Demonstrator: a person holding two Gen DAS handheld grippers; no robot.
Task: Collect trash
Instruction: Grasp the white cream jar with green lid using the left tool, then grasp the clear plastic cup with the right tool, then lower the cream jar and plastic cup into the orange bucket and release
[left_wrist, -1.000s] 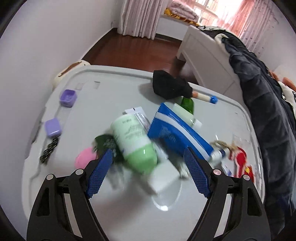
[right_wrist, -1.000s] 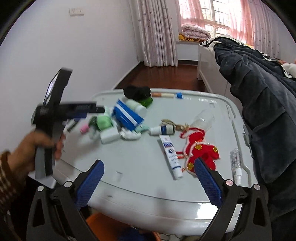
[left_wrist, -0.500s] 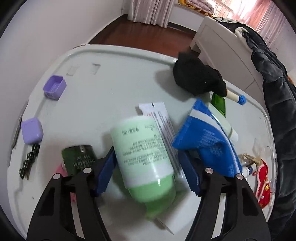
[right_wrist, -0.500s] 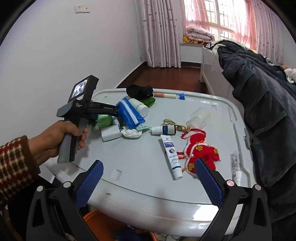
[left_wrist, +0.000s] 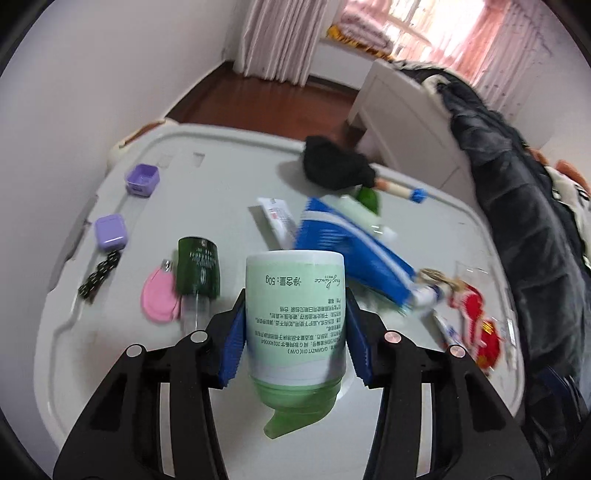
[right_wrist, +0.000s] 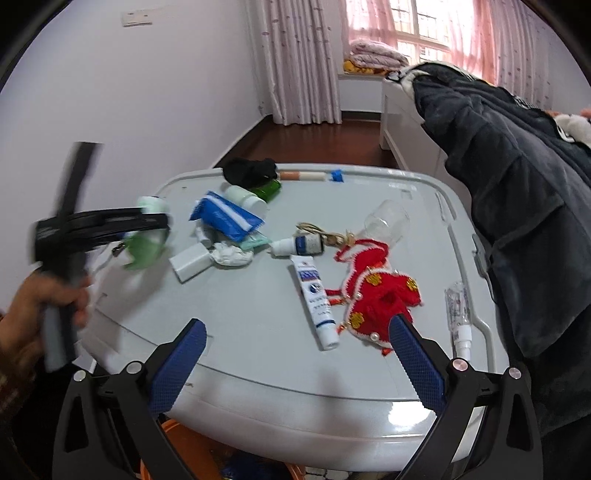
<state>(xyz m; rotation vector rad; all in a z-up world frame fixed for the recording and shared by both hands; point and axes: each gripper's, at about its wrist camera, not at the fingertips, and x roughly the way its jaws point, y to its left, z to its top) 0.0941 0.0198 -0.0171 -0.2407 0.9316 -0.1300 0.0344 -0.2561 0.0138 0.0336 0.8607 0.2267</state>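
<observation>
Grey table (left_wrist: 221, 177) fills the left wrist view; the left gripper (left_wrist: 293, 334) is clamped on the green tube (left_wrist: 295, 317), long axis up-frame, cap nearest. Right wrist view: right gripper (right_wrist: 295, 363) spread empty, orange bin (right_wrist: 184, 443) lower left, nearer it

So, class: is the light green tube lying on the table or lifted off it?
Lifted. The light green tube sits clamped between the left tool's blue pads, cap end down, above the white table.

Pale-green labelled tube (left_wrist: 294, 310), green cap down, clamped upside-down above the table's clutter.
</observation>
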